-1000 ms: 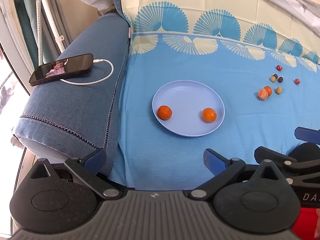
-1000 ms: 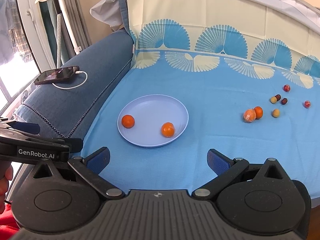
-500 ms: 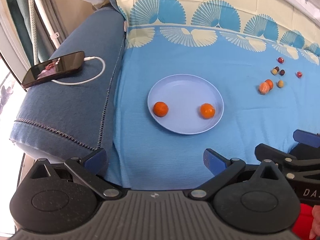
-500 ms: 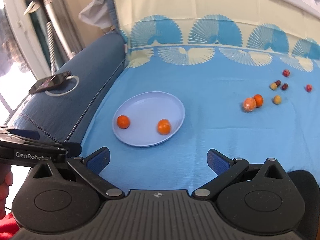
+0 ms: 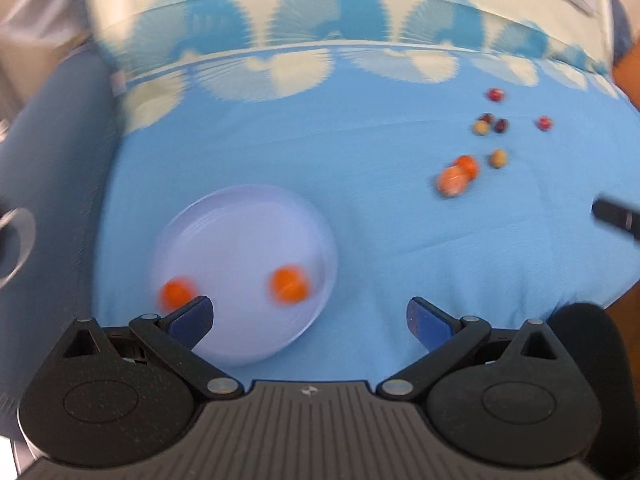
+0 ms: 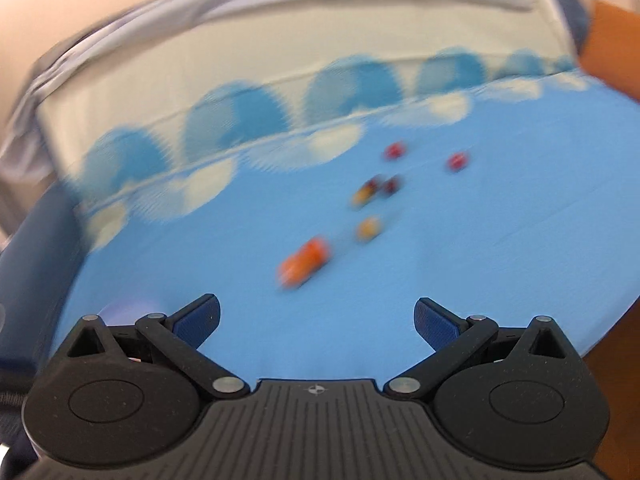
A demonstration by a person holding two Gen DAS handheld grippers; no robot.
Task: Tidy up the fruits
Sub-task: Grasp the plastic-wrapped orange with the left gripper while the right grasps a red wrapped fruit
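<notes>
A pale blue plate [image 5: 240,240] lies on the blue sheet and holds two oranges [image 5: 289,285] [image 5: 176,292]. My left gripper [image 5: 310,318] is open and empty, just in front of the plate. To the right lie two more oranges [image 5: 454,178] and several small red, dark and yellow fruits [image 5: 486,126]. In the right wrist view the same oranges [image 6: 306,260] and small fruits [image 6: 370,228] lie ahead, blurred. My right gripper [image 6: 316,316] is open and empty, short of the oranges. Its tip shows at the left wrist view's right edge [image 5: 616,216].
A dark blue cushion [image 5: 48,168] borders the sheet on the left, also in the right wrist view [image 6: 28,264]. A cream and blue patterned backrest [image 5: 320,40] rises behind. The sheet's right edge drops off [image 6: 600,320].
Both grippers have swung to the right and forward; both views are now motion-blurred. The plate sits closer to my left gripper. The right view has turned off the plate toward the loose fruits.
</notes>
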